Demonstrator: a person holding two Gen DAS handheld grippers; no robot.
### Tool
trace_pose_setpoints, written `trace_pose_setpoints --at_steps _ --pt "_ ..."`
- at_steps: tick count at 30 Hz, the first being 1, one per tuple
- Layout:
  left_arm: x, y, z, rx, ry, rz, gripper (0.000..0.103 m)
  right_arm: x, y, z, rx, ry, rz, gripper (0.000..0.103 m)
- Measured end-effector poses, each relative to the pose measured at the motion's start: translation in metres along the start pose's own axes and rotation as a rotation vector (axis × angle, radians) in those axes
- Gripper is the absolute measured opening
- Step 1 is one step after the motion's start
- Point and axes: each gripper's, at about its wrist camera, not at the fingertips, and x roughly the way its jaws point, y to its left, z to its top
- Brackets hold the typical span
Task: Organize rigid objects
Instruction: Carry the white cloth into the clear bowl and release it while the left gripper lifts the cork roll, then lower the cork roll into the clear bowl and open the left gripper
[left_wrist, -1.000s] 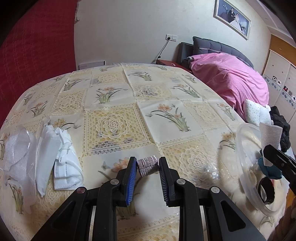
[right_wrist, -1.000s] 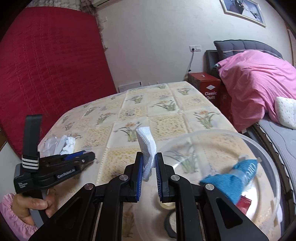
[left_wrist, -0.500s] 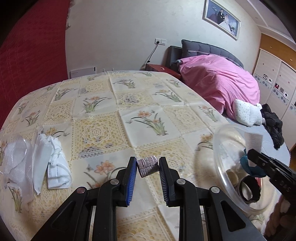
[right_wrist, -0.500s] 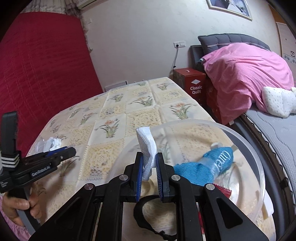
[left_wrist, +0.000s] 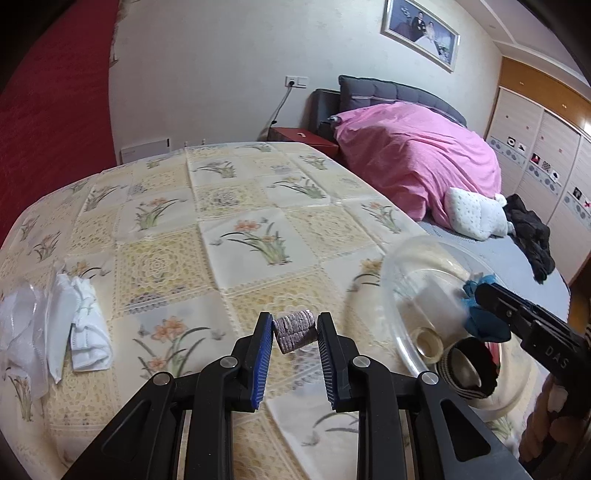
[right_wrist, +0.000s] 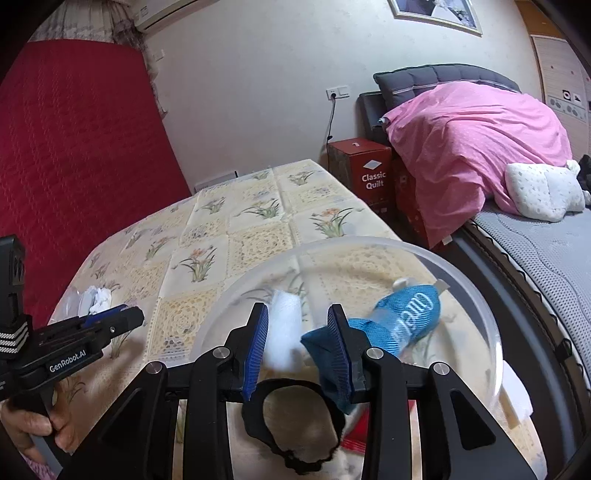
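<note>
Gripping a small purplish-grey roll (left_wrist: 296, 331) between blue-padded fingers (left_wrist: 263, 358) of left gripper (left_wrist: 295, 360), roll raised above floral tabletop (left_wrist: 236, 236). Right gripper (right_wrist: 298, 349) over clear plastic bowl (right_wrist: 484, 317), fingers (right_wrist: 256, 347) parting now, white pad (right_wrist: 282, 332) loose in the gap, blurred, lying by the left finger and no longer pinched. Inside bowl: blue fabric pouch (right_wrist: 402, 321) with white lettering just right of the gap, black ring-shaped band (right_wrist: 295, 428) beneath the fingers, small tape roll (left_wrist: 428, 341) by the near wall, a red scrap (right_wrist: 352, 445) at the bottom. Bowl standing at right edge of tabletop, near the bed with pink duvet (right_wrist: 476, 147). Crumpled white masks and wrapper (left_wrist: 55, 325) lying far left on tabletop, well apart from bowl. Red carton (right_wrist: 364, 173) marked "Classic Quilt" beyond the tabletop, against the bed.
</note>
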Motion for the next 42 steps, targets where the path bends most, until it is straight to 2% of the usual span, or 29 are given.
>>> trace_pose_setpoints --at_steps 14,30,31,33,34,35,42 --pt "0.009 -0.035 0.001 0.053 0.022 -0.080 0.027 -0.015 -0.014 0.002 0.029 -0.059 -0.028 0.035" --pt "0.017 -0.076 0.000 0.120 0.037 -0.185 0.027 -0.015 -0.013 0.001 0.035 -0.055 -0.026 0.035" --pt "0.018 -0.077 -0.001 0.122 0.041 -0.195 0.029 -0.014 -0.013 0.001 0.036 -0.053 -0.025 0.035" --pt "0.018 -0.079 -0.003 0.120 0.047 -0.205 0.046 -0.014 -0.013 0.001 0.036 -0.053 -0.025 0.035" --pt "0.017 -0.079 -0.003 0.112 0.041 -0.200 0.066 -0.014 -0.013 0.001 0.036 -0.053 -0.025 0.035" --pt "0.015 -0.077 -0.004 0.102 0.025 -0.191 0.075 -0.014 -0.013 0.001 0.037 -0.053 -0.025 0.035" --pt "0.013 -0.072 -0.005 0.089 0.020 -0.168 0.076 -0.014 -0.013 0.001 0.037 -0.053 -0.024 0.036"
